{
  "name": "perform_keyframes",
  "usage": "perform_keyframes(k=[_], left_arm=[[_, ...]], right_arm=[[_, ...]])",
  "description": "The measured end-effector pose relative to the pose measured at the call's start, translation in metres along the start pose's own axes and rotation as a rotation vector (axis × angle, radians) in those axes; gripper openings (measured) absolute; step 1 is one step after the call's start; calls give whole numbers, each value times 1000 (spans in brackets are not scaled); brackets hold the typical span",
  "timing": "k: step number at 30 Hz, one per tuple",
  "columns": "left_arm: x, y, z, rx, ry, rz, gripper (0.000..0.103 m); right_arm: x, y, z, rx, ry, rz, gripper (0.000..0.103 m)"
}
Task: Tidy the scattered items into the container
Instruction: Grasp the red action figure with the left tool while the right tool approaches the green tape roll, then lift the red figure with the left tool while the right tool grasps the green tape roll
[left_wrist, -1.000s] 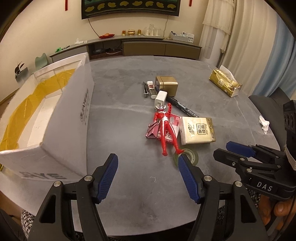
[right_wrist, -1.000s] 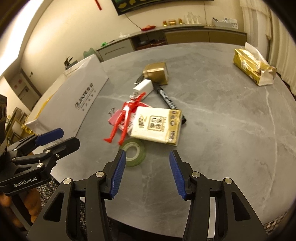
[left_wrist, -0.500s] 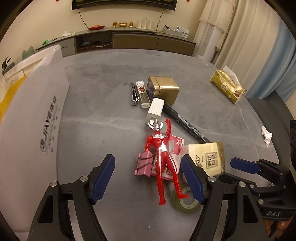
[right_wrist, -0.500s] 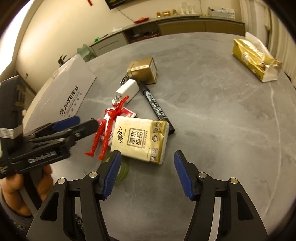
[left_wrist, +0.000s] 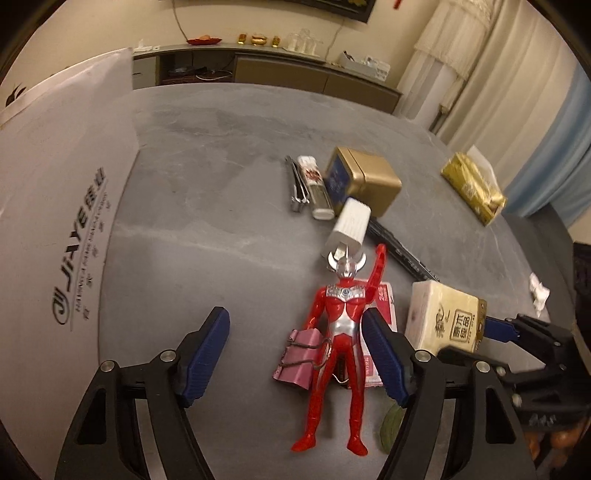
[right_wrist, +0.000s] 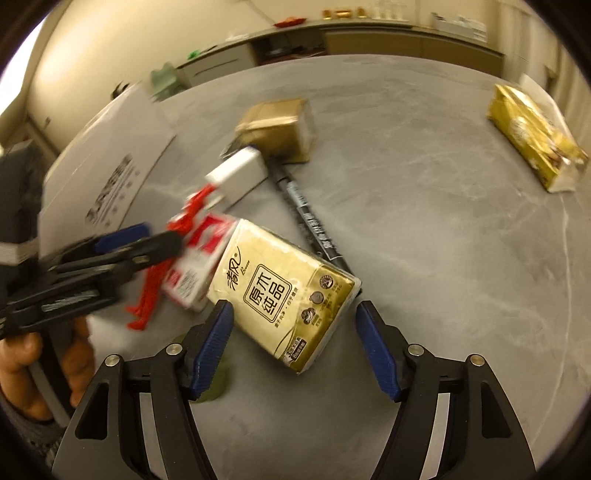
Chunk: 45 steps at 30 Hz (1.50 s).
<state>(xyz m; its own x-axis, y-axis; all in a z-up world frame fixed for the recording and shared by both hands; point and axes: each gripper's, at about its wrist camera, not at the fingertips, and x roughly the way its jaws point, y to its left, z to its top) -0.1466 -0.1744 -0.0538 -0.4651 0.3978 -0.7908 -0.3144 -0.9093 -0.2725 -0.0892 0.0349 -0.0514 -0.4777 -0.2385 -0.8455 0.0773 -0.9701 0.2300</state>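
Toy figure (left_wrist: 338, 350) lies flat on the desk (left_wrist: 221, 206) between your left gripper (left_wrist: 297, 354) and its wide-apart jaws, which have dropped closer over the past second; the box (left_wrist: 62, 206) waits at left, a clip (left_wrist: 299, 356) beside the figure. From your right gripper (right_wrist: 293, 347), jaws apart, now straddling the tissue pack (right_wrist: 280, 291); the marker (right_wrist: 306, 218) lies just behind.

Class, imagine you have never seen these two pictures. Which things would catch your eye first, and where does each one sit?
First, the bright red toy figure lying face up on the grey table, between the open left gripper fingers. Next, the cream tissue pack lying just ahead of the open right gripper. The white box fills the left edge.
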Motion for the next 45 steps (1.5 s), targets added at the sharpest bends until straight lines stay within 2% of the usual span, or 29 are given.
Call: perform_keyframes(k=[6, 12, 15, 16, 18, 20, 23, 30, 37, 41, 45], left_arm=[[-8, 7, 2, -23, -28, -11, 75], [7, -26, 4, 114, 2, -7, 75], [25, -33, 6, 132, 31, 12, 75], [27, -32, 6, 117, 24, -9, 73], [27, -28, 9, 91, 13, -59, 40], [24, -24, 13, 71, 17, -87, 33], [20, -24, 12, 96, 9, -58, 33], [9, -14, 7, 52, -31, -49, 33], [-10, 5, 18, -104, -67, -179, 33], [-16, 16, 23, -175, -71, -219, 33], [-23, 18, 23, -173, -87, -214, 33]], right_arm=[[-6, -18, 1, 78, -10, 4, 72], [-11, -16, 0, 87, -20, 71, 72], [-11, -15, 1, 91, -15, 85, 72], [-11, -16, 1, 96, -12, 89, 72], [-11, -18, 1, 110, -12, 98, 72], [-13, -19, 1, 122, -16, 105, 72], [-19, -19, 2, 126, -38, 122, 72], [-36, 8, -1, 19, -102, 191, 72], [-29, 43, -14, -109, -47, 285, 72], [-13, 54, -24, -159, 19, 259, 72], [-1, 60, -31, -198, 58, 214, 72]])
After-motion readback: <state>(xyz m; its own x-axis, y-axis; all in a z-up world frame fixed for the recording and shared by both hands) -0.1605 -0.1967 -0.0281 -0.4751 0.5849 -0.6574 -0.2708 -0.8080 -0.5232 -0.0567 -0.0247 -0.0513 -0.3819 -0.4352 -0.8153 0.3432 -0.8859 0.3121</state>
